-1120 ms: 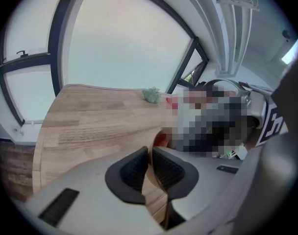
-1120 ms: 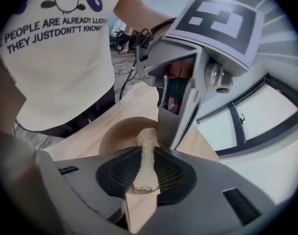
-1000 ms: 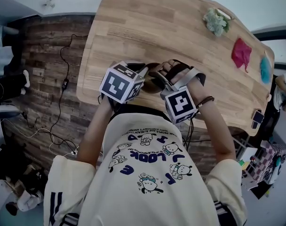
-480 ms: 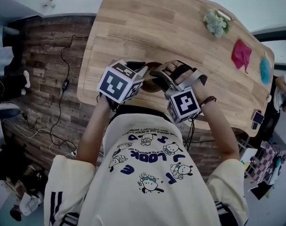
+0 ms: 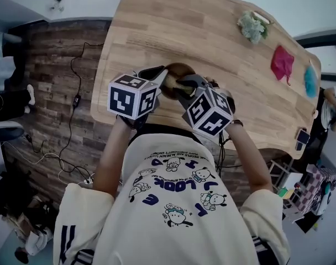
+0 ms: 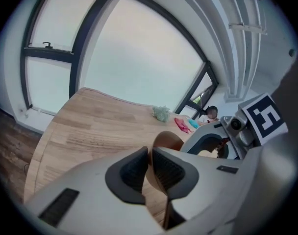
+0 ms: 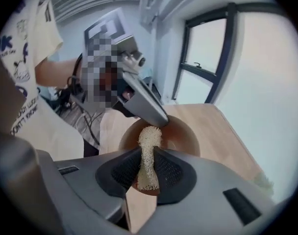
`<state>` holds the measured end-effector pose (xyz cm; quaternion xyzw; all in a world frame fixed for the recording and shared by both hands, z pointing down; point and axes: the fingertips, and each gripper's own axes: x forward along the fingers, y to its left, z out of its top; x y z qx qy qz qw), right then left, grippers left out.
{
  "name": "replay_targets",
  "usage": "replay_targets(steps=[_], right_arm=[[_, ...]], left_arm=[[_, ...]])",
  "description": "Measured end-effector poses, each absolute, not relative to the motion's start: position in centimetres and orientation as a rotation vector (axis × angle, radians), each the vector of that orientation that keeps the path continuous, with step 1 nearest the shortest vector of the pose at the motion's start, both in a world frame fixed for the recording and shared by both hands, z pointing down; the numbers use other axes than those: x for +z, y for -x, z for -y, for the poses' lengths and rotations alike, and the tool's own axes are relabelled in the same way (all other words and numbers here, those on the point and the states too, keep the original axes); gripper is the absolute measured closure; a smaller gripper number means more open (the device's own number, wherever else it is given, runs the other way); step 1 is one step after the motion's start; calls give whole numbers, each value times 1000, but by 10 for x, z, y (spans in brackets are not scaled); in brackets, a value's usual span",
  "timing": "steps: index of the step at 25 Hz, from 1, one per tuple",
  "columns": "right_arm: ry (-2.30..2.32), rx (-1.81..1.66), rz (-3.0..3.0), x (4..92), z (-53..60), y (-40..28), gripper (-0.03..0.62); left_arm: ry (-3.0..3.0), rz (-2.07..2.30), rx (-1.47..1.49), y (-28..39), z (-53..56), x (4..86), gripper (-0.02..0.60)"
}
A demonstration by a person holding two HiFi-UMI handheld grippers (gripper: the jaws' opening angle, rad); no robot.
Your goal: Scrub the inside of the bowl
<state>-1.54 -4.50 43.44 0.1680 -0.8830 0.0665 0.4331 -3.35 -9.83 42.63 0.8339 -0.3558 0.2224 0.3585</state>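
A brown wooden bowl (image 5: 178, 70) sits tilted near the table's front edge. My left gripper (image 5: 159, 76) is shut on the bowl's near rim; in the left gripper view the thin brown rim (image 6: 161, 148) runs between the pads (image 6: 134, 173). My right gripper (image 5: 184, 87) is shut on a beige woven scrub pad (image 7: 149, 141), whose top end reaches into the bowl (image 7: 181, 131) and touches the inside wall. In the right gripper view a left gripper finger (image 7: 144, 102) overhangs the bowl's rim just above the pad. The pad is hidden in the head view.
The wooden table (image 5: 173, 21) stretches away behind the bowl. At its far right lie a green-white bundle (image 5: 252, 25), a red cloth (image 5: 283, 63) and a blue cloth (image 5: 311, 81). A phone (image 5: 302, 139) rests near the right edge. Cables trail on the floor at left.
Both grippers have shifted farther onto the table with the bowl, which now shows more. The right gripper has turned and swung in towards the bowl.
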Motion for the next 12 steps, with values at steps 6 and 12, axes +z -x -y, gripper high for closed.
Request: replay_targets(steps=[6, 12], right_arm=[[-680, 488, 2255, 422, 56, 21, 516], [-865, 726, 2230, 422, 60, 22, 516]], left_arm=[[-2096, 1048, 454, 43, 106, 419, 526], [-2076, 1137, 418, 45, 109, 414, 520]])
